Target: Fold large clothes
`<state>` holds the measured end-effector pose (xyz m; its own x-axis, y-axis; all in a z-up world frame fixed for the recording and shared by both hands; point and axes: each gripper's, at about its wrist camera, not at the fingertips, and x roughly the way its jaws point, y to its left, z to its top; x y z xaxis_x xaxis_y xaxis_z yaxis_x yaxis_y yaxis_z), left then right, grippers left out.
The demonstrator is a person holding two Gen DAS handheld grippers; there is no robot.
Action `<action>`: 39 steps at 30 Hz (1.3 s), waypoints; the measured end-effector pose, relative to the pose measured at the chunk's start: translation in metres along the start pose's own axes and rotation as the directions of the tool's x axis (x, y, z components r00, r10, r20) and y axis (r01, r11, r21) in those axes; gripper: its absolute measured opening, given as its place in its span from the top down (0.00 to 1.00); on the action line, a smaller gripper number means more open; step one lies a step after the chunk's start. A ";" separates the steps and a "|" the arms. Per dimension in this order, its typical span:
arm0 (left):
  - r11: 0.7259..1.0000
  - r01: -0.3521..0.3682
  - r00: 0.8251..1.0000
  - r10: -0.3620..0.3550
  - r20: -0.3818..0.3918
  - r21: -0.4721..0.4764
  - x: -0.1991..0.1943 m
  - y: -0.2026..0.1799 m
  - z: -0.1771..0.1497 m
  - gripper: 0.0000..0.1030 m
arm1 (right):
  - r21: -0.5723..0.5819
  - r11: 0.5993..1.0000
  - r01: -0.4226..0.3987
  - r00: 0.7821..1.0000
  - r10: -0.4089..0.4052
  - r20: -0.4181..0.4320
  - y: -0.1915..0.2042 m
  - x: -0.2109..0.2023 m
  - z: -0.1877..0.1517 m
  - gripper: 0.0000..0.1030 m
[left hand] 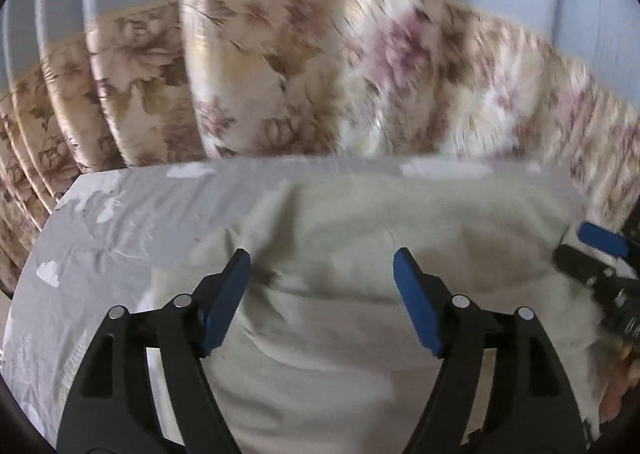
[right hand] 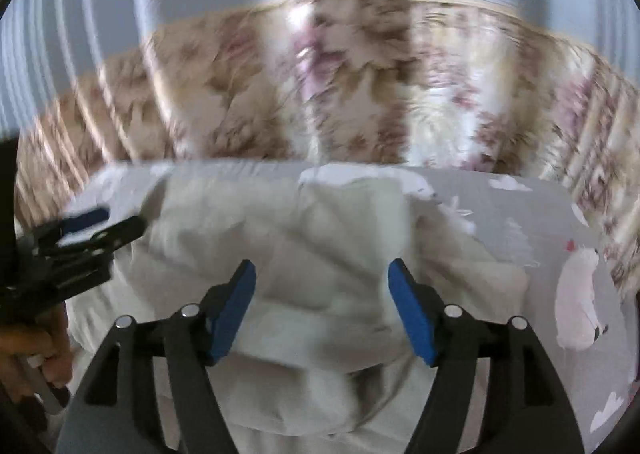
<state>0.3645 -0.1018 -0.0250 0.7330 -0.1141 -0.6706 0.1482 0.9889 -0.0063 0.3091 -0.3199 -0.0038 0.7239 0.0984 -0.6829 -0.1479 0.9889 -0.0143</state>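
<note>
Cream cloth, soft and bulky: the garment (left hand: pixel 360 294) lies in a rumpled heap on a grey printed sheet (left hand: pixel 100 222), w/ a floral cover (left hand: pixel 280 66) behind, both views motion-blurred. Left gripper (left hand: pixel 322 266) hangs just over the near-left part of the heap, jaws wide apart, nothing between the blue pads but cloth lying below; no pinch visible. Right gripper (right hand: pixel 322 274) sits likewise over the right part, jaws wide, holding nothing; each claw shows at the edge of the other's view, so the two are side by side, near each other. A hand (right hand: pixel 36 342) grips the left tool's handle. Judgement: fabric looks light, limp, prob. a bit fluffy, not slippery or fragile; it will sag and bunch when lifted, so one grip won't keep it flat. Best hold is likely a hem or corner per claw, well apart, pinching a single layer edge, not the thick mid-folds (right hand: pixel 320 314), which would drag extra layers along. Which edge is hem or collar can't be told through the blur.
</note>
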 end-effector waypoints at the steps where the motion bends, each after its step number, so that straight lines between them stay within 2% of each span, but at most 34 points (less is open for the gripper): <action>1: 1.000 -0.020 0.999 0.020 -0.040 0.009 0.010 -0.003 -0.006 0.33 | -0.012 1.000 -0.004 1.000 0.003 -0.023 0.003 0.006 -0.006 0.33; 2: 1.000 -0.029 0.996 0.030 -0.082 0.011 0.019 -0.004 -0.013 0.39 | -0.016 1.000 -0.007 0.998 0.006 -0.055 0.005 0.015 -0.012 0.33; 4: 0.999 -0.025 0.990 0.028 -0.135 0.026 0.036 -0.004 -0.029 0.38 | -0.040 0.999 0.001 0.993 -0.006 -0.122 0.006 0.033 -0.028 0.33; 7: 1.000 -0.012 0.992 0.014 -0.122 0.022 0.031 0.000 -0.031 0.39 | -0.122 0.992 0.022 0.991 -0.037 -0.126 0.014 0.035 -0.034 0.33; 10: 0.999 0.032 0.994 -0.034 -0.107 -0.020 0.023 0.009 -0.030 0.39 | -0.073 0.997 -0.016 0.989 0.006 -0.145 0.009 0.026 -0.021 0.33; 11: 0.998 0.049 0.994 -0.052 -0.091 -0.034 0.018 0.012 -0.024 0.37 | -0.056 0.998 -0.029 0.991 0.021 -0.132 0.005 0.019 -0.015 0.32; 12: 0.998 0.057 0.996 -0.060 -0.069 -0.036 0.012 0.013 -0.017 0.35 | -0.042 0.999 -0.035 0.995 0.031 -0.099 0.003 0.011 -0.006 0.27; 14: 0.999 0.029 0.999 -0.030 -0.021 -0.016 0.005 0.012 0.004 0.25 | -0.039 0.999 -0.032 0.999 0.031 -0.031 0.002 0.002 0.017 0.23; 15: 1.000 0.021 1.000 -0.021 -0.008 -0.017 0.006 0.013 0.015 0.24 | -0.044 0.999 -0.019 1.000 0.018 -0.017 0.002 0.003 0.027 0.22; 18: 0.999 0.003 1.000 -0.003 -0.008 -0.041 0.022 0.017 0.047 0.23 | -0.027 1.000 -0.013 1.000 0.013 -0.026 -0.001 0.026 0.054 0.22; 22: 0.997 -0.049 0.996 0.045 -0.078 -0.054 0.060 0.020 0.064 0.23 | 0.082 0.997 -0.002 0.994 0.011 -0.107 -0.017 0.077 0.069 0.22; 24: 0.996 -0.078 0.990 0.074 -0.124 -0.030 0.080 0.019 0.062 0.25 | 0.102 0.994 0.031 0.986 -0.014 -0.167 -0.024 0.100 0.065 0.22; 26: 0.996 -0.090 0.984 0.088 -0.155 -0.009 0.098 0.020 0.051 0.26 | 0.100 0.995 0.028 0.974 -0.004 -0.225 -0.028 0.122 0.054 0.21; 28: 0.996 -0.088 0.985 0.087 -0.147 0.002 0.108 0.022 0.035 0.20 | 0.043 0.998 0.041 0.978 -0.031 -0.205 -0.025 0.129 0.044 0.16; 30: 0.997 -0.080 0.988 0.077 -0.135 -0.017 0.106 0.027 0.033 0.18 | 0.044 0.998 0.040 0.980 -0.031 -0.195 -0.026 0.130 0.043 0.15; 32: 0.999 -0.038 0.990 0.033 -0.136 -0.032 0.104 0.032 0.033 0.19 | 0.056 0.998 0.026 0.983 -0.015 -0.183 -0.027 0.123 0.044 0.15; 34: 0.999 -0.010 0.992 0.004 -0.130 -0.043 0.088 0.040 0.033 0.22 | 0.066 0.998 0.026 0.989 -0.016 -0.147 -0.034 0.095 0.045 0.15; 36: 0.998 0.030 0.997 -0.033 -0.073 -0.047 0.057 0.050 0.029 0.21 | 0.096 0.995 -0.015 0.997 0.022 -0.071 -0.044 0.046 0.041 0.13; 39: 0.998 0.031 1.000 -0.031 0.002 -0.058 -0.003 0.069 0.006 0.16 | 0.080 0.997 -0.012 0.998 0.017 -0.058 -0.053 -0.007 0.017 0.12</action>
<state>0.3771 -0.0335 -0.0190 0.7294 -0.1446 -0.6687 0.1321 0.9888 -0.0697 0.3233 -0.3707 0.0144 0.6813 0.1087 -0.7239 -0.1022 0.9933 0.0530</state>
